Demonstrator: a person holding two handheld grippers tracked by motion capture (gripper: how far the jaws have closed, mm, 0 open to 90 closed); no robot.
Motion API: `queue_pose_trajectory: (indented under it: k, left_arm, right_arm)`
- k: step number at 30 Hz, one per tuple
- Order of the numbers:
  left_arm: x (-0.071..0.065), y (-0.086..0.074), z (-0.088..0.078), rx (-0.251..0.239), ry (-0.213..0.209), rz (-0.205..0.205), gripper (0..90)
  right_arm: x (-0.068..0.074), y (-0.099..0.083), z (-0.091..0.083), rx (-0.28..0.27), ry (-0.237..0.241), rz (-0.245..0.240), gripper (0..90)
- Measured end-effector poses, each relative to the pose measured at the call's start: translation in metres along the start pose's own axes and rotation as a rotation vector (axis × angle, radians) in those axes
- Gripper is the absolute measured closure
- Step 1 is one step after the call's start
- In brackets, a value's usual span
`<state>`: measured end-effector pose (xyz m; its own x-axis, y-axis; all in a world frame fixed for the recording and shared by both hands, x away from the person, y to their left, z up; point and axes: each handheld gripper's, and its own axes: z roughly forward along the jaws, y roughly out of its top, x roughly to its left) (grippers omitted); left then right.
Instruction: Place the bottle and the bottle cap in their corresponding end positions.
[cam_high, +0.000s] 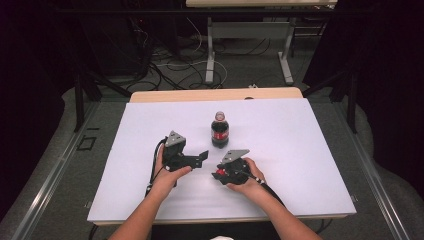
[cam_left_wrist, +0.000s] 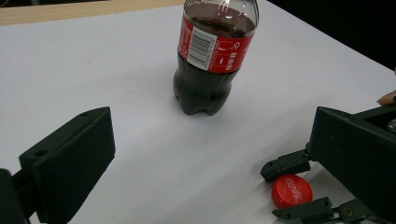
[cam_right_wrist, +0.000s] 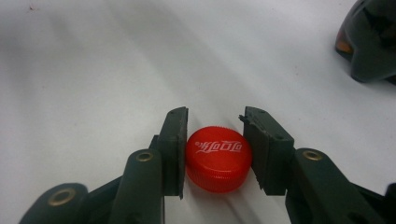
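1. Lying top-up on the white worktop (cam_high: 300, 150), the red cap (cam_right_wrist: 217, 158) sits near the middle of the surface, a little toward the person's edge, well apart from every corner.
2. My judgement is that the cap is light, stiff plastic with a ribbed skirt; the ribs should give the pads some bite, but it is low and small, so a hold must be taken across the skirt, on opposite sides, low enough not to ride up onto the smooth printed top.
3. The right gripper (cam_right_wrist: 215, 151) stands narrow around the cap: in the right gripper view the left pad looks to be touching the skirt, and the other pad is at or just beside it. I cannot tell whether the cap is truly squeezed or merely bracketed.
4. The cola bottle (cam_high: 220, 131) stands upright, uncapped, toward the far edge from the cap, near the worktop's centre line. Judging by its dark fill it is heavy-bottomed and steady, with a slick, slightly yielding plastic wall; the labelled waist is the natural place to grip.
5. The left gripper (cam_high: 200, 158) is spread wide and holds nothing; in the left gripper view one jaw shows at the lower left, with the bottle ahead and clear of it.
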<state>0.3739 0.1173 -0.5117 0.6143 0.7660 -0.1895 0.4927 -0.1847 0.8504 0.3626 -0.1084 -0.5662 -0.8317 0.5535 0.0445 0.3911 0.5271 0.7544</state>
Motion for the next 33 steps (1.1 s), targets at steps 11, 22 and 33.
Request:
queue_pose_trajectory:
  k: [11,22,33]
  left_arm:
    - [0.002,-0.001,0.000,0.020,-0.003,-0.002,0.7]
    - [0.016,-0.003,-0.007,0.013,0.039,-0.044,0.7]
    - [0.043,-0.007,-0.019,0.012,0.104,-0.107,0.7]
  right_arm:
    - [-0.003,0.005,-0.008,-0.033,0.018,0.016,41.8]
    - [-0.023,0.009,-0.056,-0.125,-0.105,0.119,26.6]
    - [-0.070,-0.018,-0.110,-0.186,-0.397,0.327,2.5]
